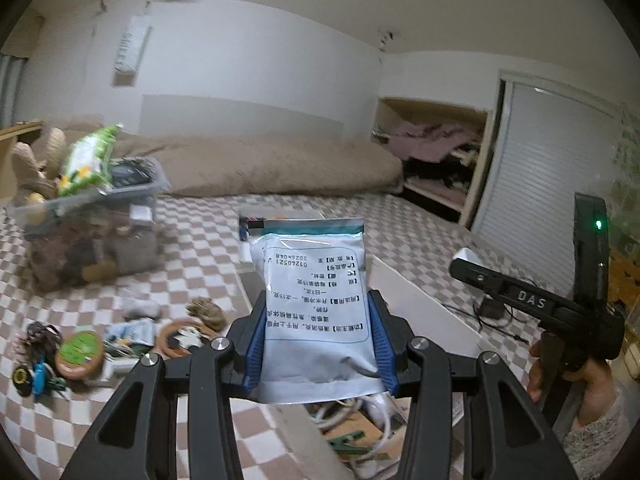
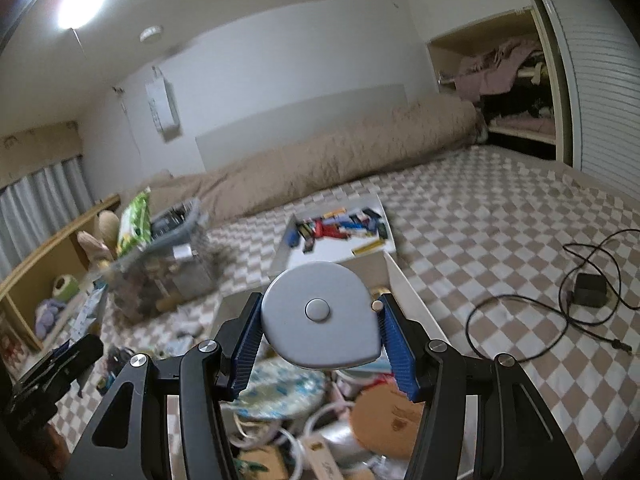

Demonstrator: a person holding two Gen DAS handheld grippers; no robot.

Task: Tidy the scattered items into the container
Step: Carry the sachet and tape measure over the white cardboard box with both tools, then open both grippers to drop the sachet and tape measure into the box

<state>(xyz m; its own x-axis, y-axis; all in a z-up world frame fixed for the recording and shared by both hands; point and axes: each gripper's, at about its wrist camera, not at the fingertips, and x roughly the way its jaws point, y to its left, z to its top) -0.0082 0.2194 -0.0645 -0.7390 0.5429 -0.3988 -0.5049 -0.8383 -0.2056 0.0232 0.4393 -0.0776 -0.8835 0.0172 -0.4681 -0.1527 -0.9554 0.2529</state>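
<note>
My left gripper (image 1: 318, 300) is shut on a white and teal sachet (image 1: 312, 280) printed with black text, held upright between the blue pads. It hangs over a white open box (image 1: 420, 300) that holds cables and a green clip (image 1: 348, 440). My right gripper (image 2: 320, 308) is shut on a grey teardrop-shaped tape measure (image 2: 316, 312) with a round button, above the same white box (image 2: 416, 304), where cables, a brown disc (image 2: 384, 420) and a blue-patterned round item lie. A hand grips the right gripper's black handle (image 1: 532, 300).
Loose small items (image 1: 80, 352) lie scattered on the checkered bedcover at the left. A full clear plastic bin (image 1: 80, 232) stands behind them. A white tray (image 2: 384, 216) of colourful pieces lies farther back. A black charger (image 2: 588, 290) with its cable lies to the right.
</note>
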